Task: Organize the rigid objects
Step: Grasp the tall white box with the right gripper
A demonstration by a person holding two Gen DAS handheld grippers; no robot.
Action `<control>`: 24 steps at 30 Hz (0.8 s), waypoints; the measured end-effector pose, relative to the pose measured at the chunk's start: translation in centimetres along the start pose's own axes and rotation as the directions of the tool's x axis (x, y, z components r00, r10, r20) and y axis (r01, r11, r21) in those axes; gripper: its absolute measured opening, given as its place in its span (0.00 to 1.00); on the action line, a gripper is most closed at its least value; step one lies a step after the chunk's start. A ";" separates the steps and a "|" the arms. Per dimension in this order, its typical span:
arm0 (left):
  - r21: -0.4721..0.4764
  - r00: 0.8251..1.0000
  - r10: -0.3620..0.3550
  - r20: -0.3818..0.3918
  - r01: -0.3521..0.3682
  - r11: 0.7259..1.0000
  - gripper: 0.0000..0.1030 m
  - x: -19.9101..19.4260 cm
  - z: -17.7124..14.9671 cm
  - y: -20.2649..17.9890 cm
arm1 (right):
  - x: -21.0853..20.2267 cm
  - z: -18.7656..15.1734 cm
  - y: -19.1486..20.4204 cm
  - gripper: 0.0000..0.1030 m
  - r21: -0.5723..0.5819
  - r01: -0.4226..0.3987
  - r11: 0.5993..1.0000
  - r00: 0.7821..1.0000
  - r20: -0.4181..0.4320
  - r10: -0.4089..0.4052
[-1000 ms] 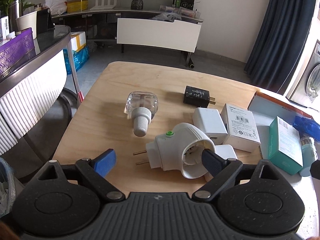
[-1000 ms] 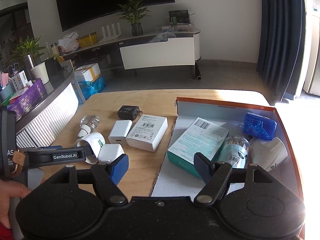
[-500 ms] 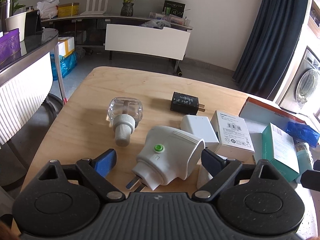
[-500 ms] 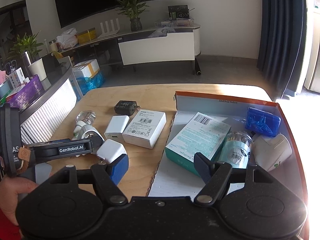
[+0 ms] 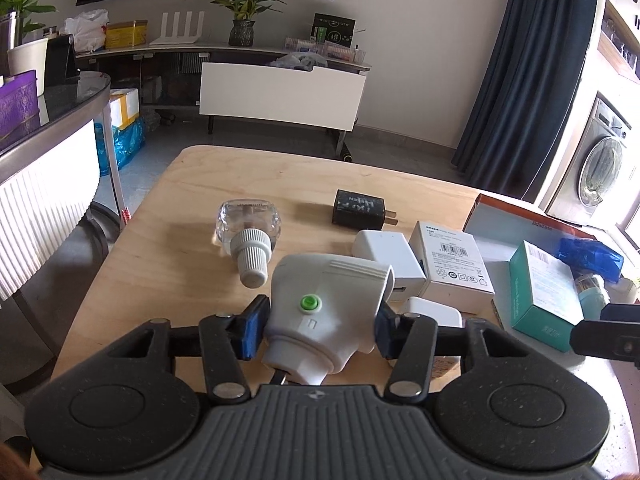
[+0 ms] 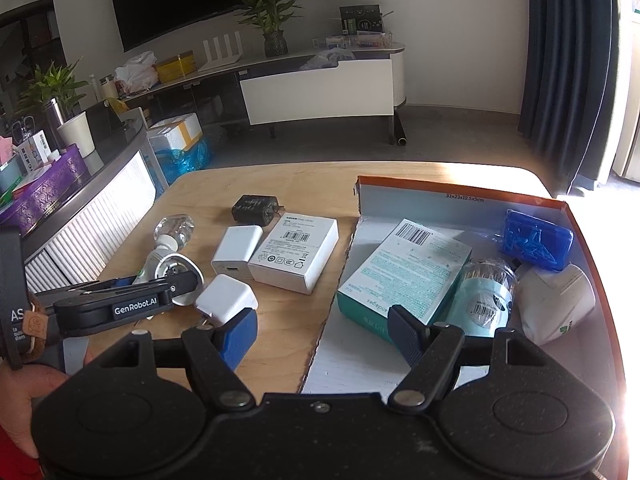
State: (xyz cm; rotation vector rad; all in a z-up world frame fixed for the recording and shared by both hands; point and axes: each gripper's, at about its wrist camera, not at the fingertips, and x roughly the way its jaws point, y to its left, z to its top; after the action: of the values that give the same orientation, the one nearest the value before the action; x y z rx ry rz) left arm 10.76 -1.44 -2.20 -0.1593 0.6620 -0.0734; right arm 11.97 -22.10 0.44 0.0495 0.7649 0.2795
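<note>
Between your left jaws sits the white plug-in device [image 5: 326, 312], its green button [image 5: 309, 302] facing up and its prongs pointing back toward the gripper body. The left gripper [image 5: 316, 330] is closing on it, and both blue pads [image 5: 252, 330] already meet its sides, so count it as gripped. It lies on or just above the table [image 5: 176, 264]; which of the two cannot be told.

Just beyond the jaws lie a clear bottle with a ribbed white cap [image 5: 250, 236] to the left and a white charger [image 5: 388, 258] to the right, with a second white charger [image 5: 434, 312] beside the right pad. A black adapter [image 5: 360, 210] and a white carton [image 5: 452, 266] lie farther ahead.

Your right gripper [image 6: 322, 334] stands wide and holds nothing; ahead of its right jaw the orange-rimmed box [image 6: 576, 248] already holds a teal carton [image 6: 404, 276], a blue case [image 6: 538, 238] and other items.

Risks, as a judgement: the device's shell is rounded and tapered, so the pads may slide and let it pivot or drop on lifting. A low carry toward the box could sweep the nearby chargers or catch the box wall.
</note>
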 end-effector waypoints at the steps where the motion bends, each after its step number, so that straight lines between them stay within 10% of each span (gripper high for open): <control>1: 0.000 1.000 0.000 0.003 0.000 1.000 0.51 -0.3 0.1 0.0 | 0.2 0.2 0.2 0.83 0.003 -0.011 1.000 1.000 -0.002 0.011; 24: -0.088 0.999 0.008 0.053 -0.003 0.996 0.52 -3.5 0.5 2.7 | 13.6 6.1 3.3 0.86 0.073 0.117 0.990 0.987 -0.122 -0.108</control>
State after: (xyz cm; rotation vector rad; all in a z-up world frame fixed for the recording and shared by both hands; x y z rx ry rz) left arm 8.34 1.71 -0.15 -0.2437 0.6129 -0.0343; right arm 24.72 -14.93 -3.91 0.0650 0.8933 0.1452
